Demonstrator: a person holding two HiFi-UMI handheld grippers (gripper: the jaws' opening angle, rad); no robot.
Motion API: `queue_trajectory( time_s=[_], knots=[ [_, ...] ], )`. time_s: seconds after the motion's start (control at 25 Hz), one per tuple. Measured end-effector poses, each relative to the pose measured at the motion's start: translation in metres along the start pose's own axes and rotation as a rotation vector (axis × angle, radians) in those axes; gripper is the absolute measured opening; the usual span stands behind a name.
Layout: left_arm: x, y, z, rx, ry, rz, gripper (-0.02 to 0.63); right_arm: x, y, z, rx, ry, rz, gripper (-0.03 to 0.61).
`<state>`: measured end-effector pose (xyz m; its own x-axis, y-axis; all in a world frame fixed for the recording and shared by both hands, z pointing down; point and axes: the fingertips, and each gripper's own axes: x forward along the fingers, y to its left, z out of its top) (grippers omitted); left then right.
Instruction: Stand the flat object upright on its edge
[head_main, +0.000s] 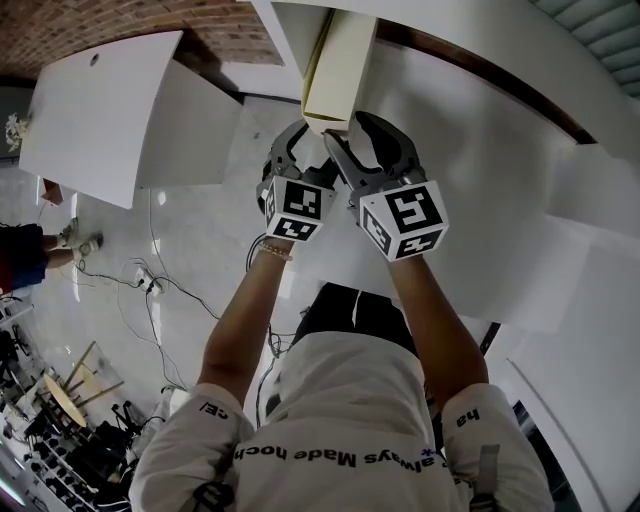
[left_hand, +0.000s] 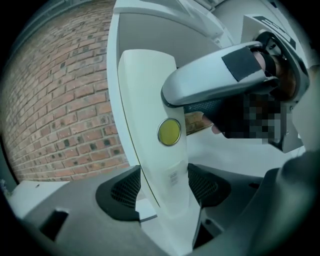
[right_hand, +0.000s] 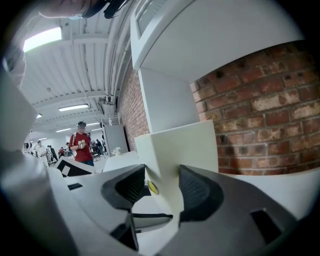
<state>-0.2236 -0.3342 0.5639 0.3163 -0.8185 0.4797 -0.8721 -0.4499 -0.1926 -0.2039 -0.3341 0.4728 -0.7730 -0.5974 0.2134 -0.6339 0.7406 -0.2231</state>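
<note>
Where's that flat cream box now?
The cream box is top centre in the head view, on the white table, between the jaws of the left gripper and right gripper.

Counted: one box (head_main: 338, 70), bearing one yellow sticker (left_hand: 169, 131). Two grippers, the left gripper (left_hand: 165, 187) and the right gripper (right_hand: 162, 187), each with two fingers (left_hand: 120, 192), four in all. Two marker cubes: left cube (head_main: 297, 208), right cube (head_main: 405, 220). One brick wall (left_hand: 65, 110). One bystander in red (right_hand: 81, 142); others behind are too small to count.
</note>
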Motion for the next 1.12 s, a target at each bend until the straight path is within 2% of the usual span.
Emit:
queue_trajectory(
  time_s=[0.48, 0.72, 0.96, 1.04, 1.12],
  knots=[
    [0.013, 0.010, 0.006, -0.042, 0.044, 0.069, 0.293, 0.010, -0.016, 0.007, -0.020, 0.017, -0.027, 0.212],
    [-0.004, 0.006, 0.004, -0.089, 0.041, 0.097, 0.293, -0.020, -0.024, 0.011, -0.025, -0.002, -0.053, 0.212],
    [-0.055, -0.022, 0.023, -0.225, -0.037, 0.115, 0.291, -0.075, -0.035, 0.008, -0.048, 0.012, -0.094, 0.198],
    [-0.071, -0.036, 0.036, -0.260, -0.076, 0.098, 0.291, -0.097, -0.039, 0.012, -0.054, 0.006, -0.109, 0.178],
    [-0.085, -0.049, 0.051, -0.280, -0.110, 0.071, 0.263, -0.118, -0.040, 0.017, -0.055, -0.002, -0.120, 0.163]
  ],
)
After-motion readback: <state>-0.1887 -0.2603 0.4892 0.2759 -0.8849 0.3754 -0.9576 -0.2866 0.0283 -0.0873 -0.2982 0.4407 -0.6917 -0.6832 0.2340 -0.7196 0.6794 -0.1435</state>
